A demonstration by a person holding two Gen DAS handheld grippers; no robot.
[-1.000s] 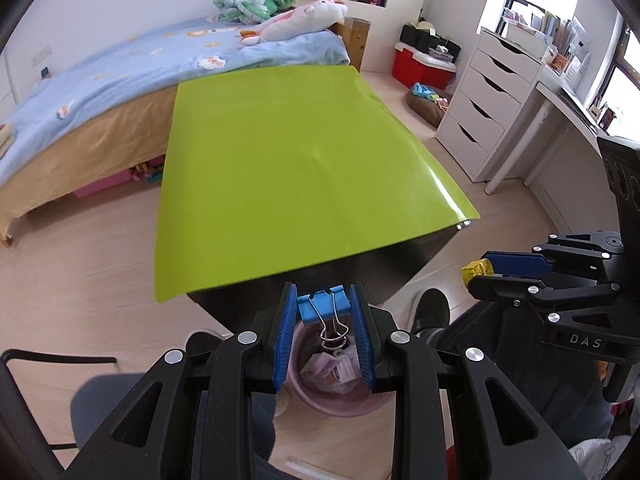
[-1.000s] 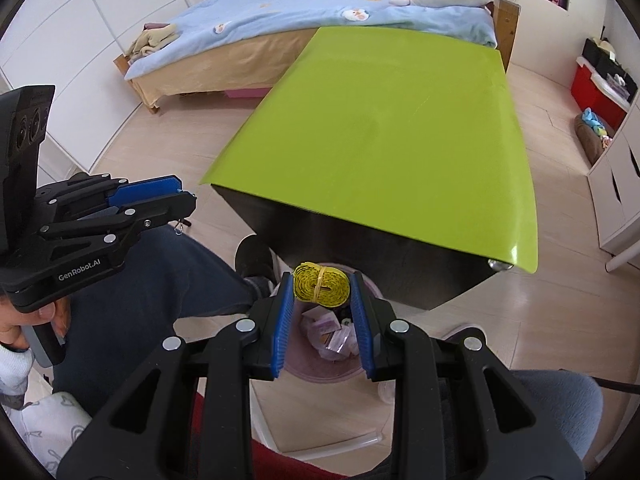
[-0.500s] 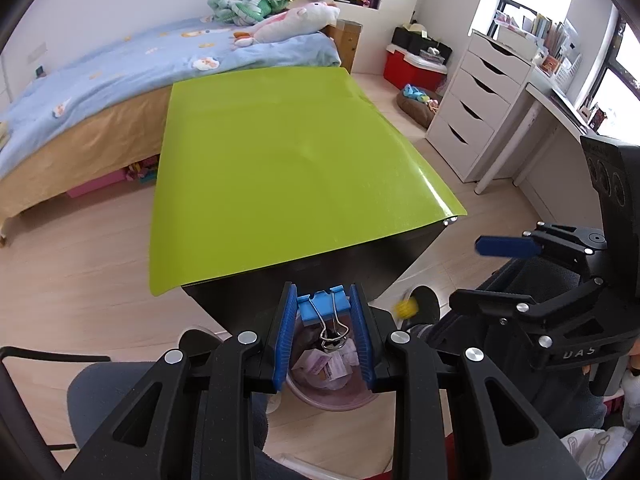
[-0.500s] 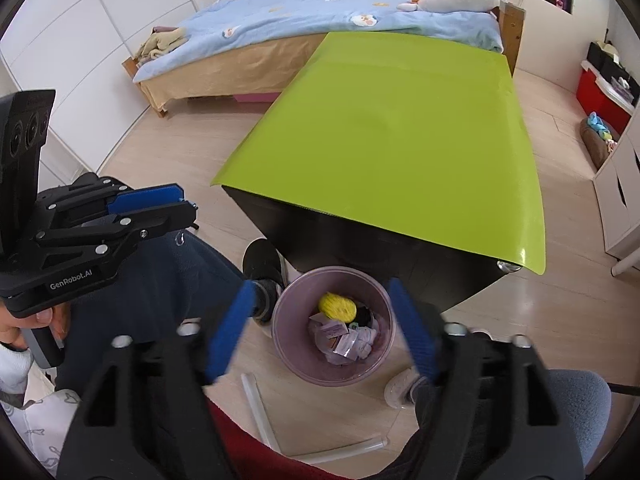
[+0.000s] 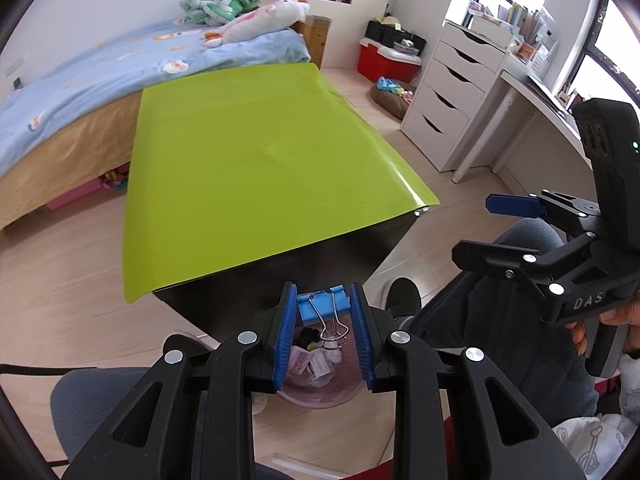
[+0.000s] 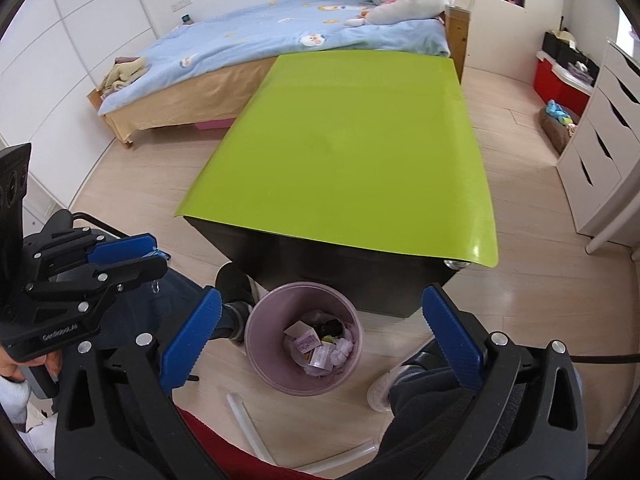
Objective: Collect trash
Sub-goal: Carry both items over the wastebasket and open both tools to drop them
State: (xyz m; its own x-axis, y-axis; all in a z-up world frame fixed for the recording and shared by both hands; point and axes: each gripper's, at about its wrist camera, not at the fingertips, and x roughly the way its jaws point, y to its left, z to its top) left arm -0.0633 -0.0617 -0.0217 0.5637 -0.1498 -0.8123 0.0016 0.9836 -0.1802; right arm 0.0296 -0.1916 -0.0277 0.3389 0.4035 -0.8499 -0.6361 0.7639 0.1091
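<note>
My left gripper [image 5: 323,291] is shut on a blue binder clip [image 5: 316,309], whose wire handles hang down over the pink trash bin [image 5: 320,395]. In the right wrist view the bin [image 6: 276,376] stands on the floor against the table's dark front. It holds paper scraps, wrappers and a bit of yellow [image 6: 327,338]. My right gripper [image 6: 320,298] hangs above the bin, its jaws opening wide with nothing between them. Each gripper shows in the other's view: the right gripper [image 5: 480,228] at the right edge, the left gripper [image 6: 158,255] at the left edge.
A lime-green table top [image 6: 352,152] fills the middle, with a bed [image 6: 248,40] behind it. White drawers [image 5: 444,92] and a red box [image 5: 384,60] stand to the right. The person's legs and a black shoe [image 6: 236,284] flank the bin. Clear plastic tubes [image 6: 240,412] lie on the floor.
My right gripper's jaws spread apart and let go of the yellow roll, which fell into the bin. The left gripper has kept its hold on the binder clip over the bin.
</note>
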